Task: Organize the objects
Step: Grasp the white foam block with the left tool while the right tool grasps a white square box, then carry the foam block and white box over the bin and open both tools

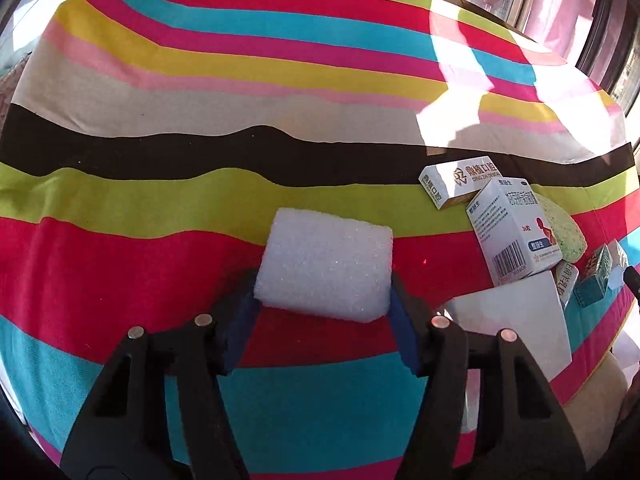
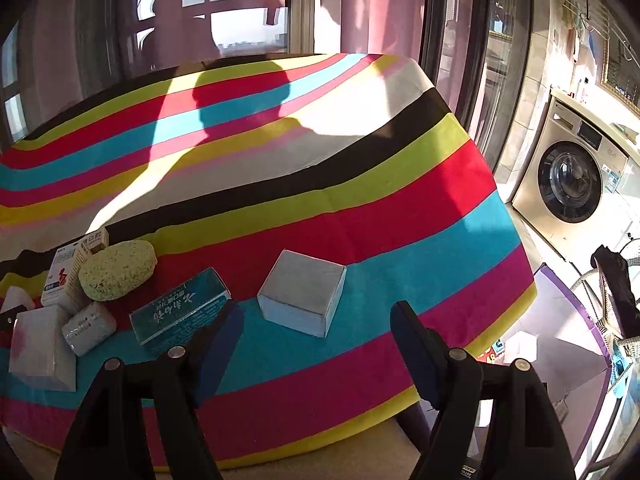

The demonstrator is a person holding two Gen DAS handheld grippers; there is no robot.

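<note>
In the left wrist view, the left gripper [image 1: 323,312] occupies the lower centre of the frame, its blue pads pressed against both ends of a white foam block [image 1: 325,264]; the jaws stand partly closed, gripping the block above the striped tablecloth [image 1: 200,80]. The whole left and upper part of this cloth lies bare, offering wide open room. At the right of the frame, objects cluster close together: a white carton [image 1: 460,182] printed "DING ZHI DENTAL" with Chinese characters, a white medicine box [image 1: 516,232] bearing a barcode and a red figure leaning against it, a yellow-green sponge [image 1: 568,232] behind that box, a plain white box [image 1: 516,316] below, and a teal box [image 1: 598,276] near the right edge. In the right wrist view, the same cluster sits at lower left; the teal box shows white Chinese script that is not legible upside down. At centre, a grey-white square box [image 2: 302,292] stands alone on the blue stripe. The right gripper [image 2: 316,344] hangs at lower centre, jaws wide apart with nothing between them. The table edge curves down the right side, with a washing machine [image 2: 572,180] beyond it.
</note>
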